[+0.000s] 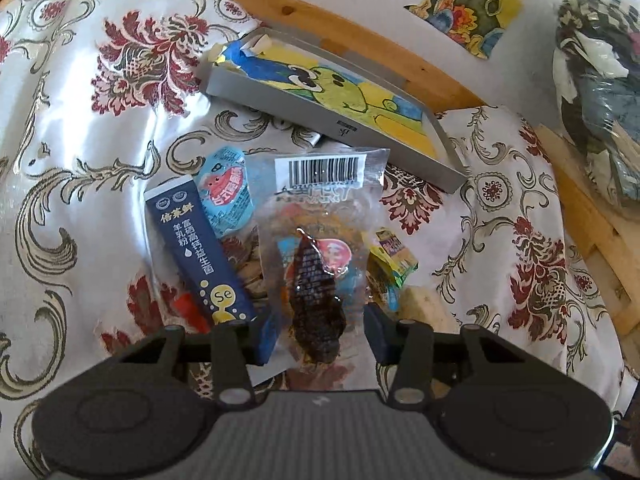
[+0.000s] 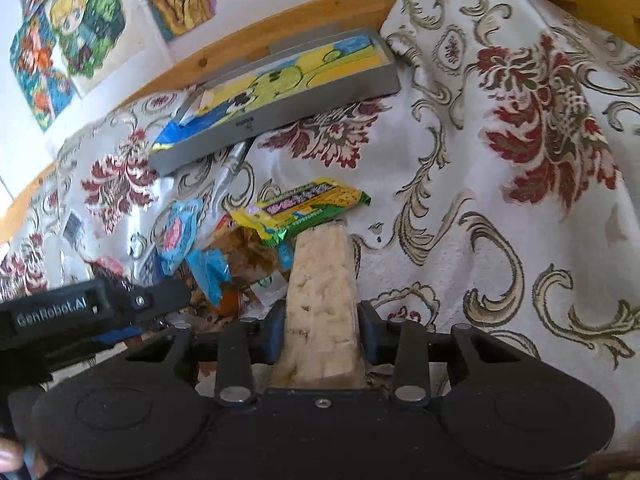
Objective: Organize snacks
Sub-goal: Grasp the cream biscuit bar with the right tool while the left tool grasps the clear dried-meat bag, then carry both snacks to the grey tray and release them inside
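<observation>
- A clear packet [image 1: 320,240] with dark dried meat stood between the left fingers.
- A pale rice bar [image 2: 322,304] sat clamped in the right ones.
- Other wrapped snacks [image 1: 224,216] lay heaped on the cloth.

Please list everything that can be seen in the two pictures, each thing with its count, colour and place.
clear packet: one, transparent with barcode label and dark snack inside, between the left gripper's fingers
pale snack bar: one, cream, between the right gripper's fingers
navy stick pack: one, dark blue with white writing, left in the pile
blue jelly cup: one, light blue with pink picture, beside the navy pack
yellow-green wrapper: one, on the cloth beyond the pale bar
grey tray: one, shallow, holding a yellow and blue drawing, behind the pile
floral cloth: one, white with red flowers, under everything
wall drawings: several, colourful
left gripper: black, wrapped around the clear packet
right gripper: black, clamped on the bar
</observation>
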Demonstrator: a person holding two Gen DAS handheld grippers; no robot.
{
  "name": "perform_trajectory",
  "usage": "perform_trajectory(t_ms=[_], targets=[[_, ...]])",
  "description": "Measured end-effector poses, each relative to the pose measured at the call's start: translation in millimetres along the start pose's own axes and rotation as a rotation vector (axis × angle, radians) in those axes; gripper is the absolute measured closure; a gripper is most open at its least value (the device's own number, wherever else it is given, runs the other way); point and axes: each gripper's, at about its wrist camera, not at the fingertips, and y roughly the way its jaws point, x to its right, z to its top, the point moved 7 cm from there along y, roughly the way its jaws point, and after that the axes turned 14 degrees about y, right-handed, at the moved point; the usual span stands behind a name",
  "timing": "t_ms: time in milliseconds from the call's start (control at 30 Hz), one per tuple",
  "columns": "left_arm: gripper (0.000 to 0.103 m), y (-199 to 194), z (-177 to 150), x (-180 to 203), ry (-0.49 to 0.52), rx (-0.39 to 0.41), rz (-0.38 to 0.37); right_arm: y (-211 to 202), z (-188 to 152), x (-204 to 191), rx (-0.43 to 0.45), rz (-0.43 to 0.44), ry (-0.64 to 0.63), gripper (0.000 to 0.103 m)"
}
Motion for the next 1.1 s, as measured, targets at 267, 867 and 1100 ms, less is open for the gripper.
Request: perform_trajectory(t_ms=[267,867,1100], targets=[[0.054,-2.9,0.1,5.7,0.033,0.019,-0.019,-17.6,2.2,-6.6,0.06,0.021,-0.037,0.067],[0.054,-6.8,17.0,12.2,0.058,0.077,-0.021,-45.6,9.2,-34.1,0.235,0.083,-0.228,0.067],[0.054,-5.4,53.1,5.0,0.035,0.088,0.0,-47.7,37.2,-50.8,0.355,0.121,-0.315,0.067]])
